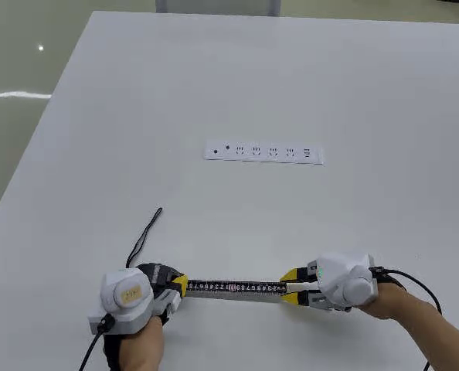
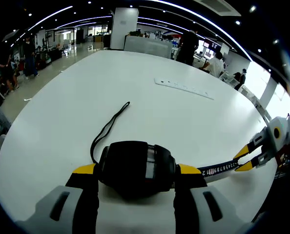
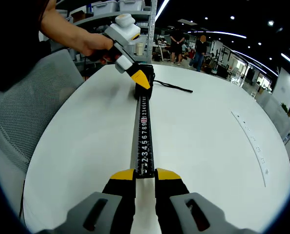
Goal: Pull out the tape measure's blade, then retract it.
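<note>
The tape measure's black case (image 2: 135,163) was held near the front edge of the white table (image 1: 330,77), clamped between the jaws of the left gripper (image 2: 136,171), which were spread only as wide as the case. From it the blade (image 3: 144,131) was drawn out flat along the tabletop to the right gripper (image 3: 145,174), whose nearly closed jaws were pinched on the blade's free end. A black wrist strap (image 2: 108,127) was trailed from the case across the table. A white power strip (image 1: 263,152) was laid well apart, farther back.

Black tape measure case (image 1: 160,277), laid at 7 o'clock, cord (image 1: 144,236) trailed toward 1 o'clock, numbered blade (image 1: 233,287) drawn out flat toward 3 o'clock.
</note>
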`<state>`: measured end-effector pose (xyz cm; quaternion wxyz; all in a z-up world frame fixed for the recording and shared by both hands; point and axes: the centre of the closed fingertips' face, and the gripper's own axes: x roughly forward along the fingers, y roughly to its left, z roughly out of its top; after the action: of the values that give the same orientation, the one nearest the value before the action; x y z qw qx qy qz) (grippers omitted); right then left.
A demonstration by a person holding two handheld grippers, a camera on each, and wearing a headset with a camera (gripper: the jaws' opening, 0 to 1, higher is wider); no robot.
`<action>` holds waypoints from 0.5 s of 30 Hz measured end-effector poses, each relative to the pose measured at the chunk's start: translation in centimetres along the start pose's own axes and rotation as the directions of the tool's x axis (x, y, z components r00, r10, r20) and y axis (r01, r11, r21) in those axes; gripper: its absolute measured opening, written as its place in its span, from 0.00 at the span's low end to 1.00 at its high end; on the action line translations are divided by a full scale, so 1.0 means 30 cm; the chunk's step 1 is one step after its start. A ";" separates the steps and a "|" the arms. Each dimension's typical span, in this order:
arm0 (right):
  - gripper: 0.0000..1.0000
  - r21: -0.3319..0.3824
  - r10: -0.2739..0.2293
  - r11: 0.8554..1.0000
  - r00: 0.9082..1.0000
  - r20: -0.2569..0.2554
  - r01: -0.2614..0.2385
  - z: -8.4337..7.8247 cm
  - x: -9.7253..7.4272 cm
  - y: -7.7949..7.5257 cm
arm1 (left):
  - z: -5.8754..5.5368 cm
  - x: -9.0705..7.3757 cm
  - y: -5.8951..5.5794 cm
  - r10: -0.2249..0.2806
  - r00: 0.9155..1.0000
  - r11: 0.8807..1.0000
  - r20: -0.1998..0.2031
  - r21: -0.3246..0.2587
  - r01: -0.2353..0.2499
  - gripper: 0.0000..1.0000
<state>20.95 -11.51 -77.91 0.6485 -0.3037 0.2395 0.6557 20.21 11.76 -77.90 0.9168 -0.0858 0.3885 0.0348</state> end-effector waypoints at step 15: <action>0.14 -0.006 0.004 1.000 1.000 0.007 -0.004 0.014 0.027 -0.002 | 0.003 0.006 -0.004 -0.009 1.000 1.000 -0.004 0.002 0.010 0.58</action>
<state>21.00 -10.64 -78.17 0.6472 -0.3028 0.2359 0.6586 20.41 11.65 -77.96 0.9163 -0.0868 0.3899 0.0299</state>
